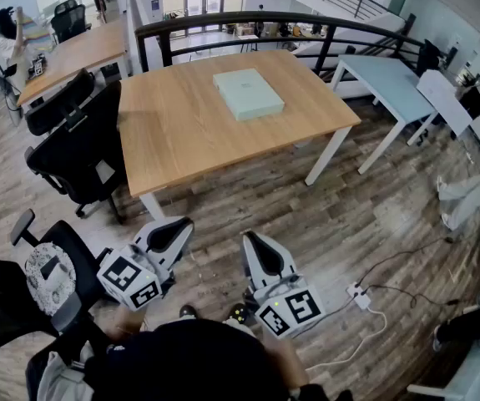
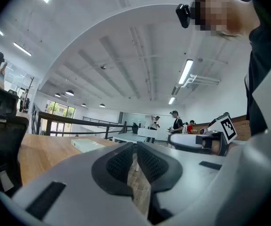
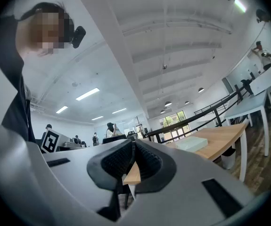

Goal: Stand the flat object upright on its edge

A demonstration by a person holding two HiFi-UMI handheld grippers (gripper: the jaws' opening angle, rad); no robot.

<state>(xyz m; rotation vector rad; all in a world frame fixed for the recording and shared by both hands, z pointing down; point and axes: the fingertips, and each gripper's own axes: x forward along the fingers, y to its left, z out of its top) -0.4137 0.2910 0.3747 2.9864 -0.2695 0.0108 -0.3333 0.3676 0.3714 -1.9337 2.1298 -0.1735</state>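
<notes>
A flat pale green box [image 1: 248, 93] lies on its broad face on the wooden table [image 1: 189, 140], toward the far side. It also shows in the left gripper view as the box [image 2: 89, 145] and in the right gripper view as the box [image 3: 192, 144]. Both grippers hang low over the floor, well short of the table. The left gripper [image 1: 179, 225] is shut and empty; its jaws [image 2: 135, 149] meet. The right gripper [image 1: 249, 239] is likewise shut with nothing between its pads [image 3: 134, 147].
Black office chairs [image 1: 81, 149] stand at the table's left side, another chair [image 1: 22, 291] is near my left. A white table [image 1: 390, 82] stands to the right. A power strip and cables [image 1: 361, 295] lie on the wood floor. A railing [image 1: 248, 23] runs behind.
</notes>
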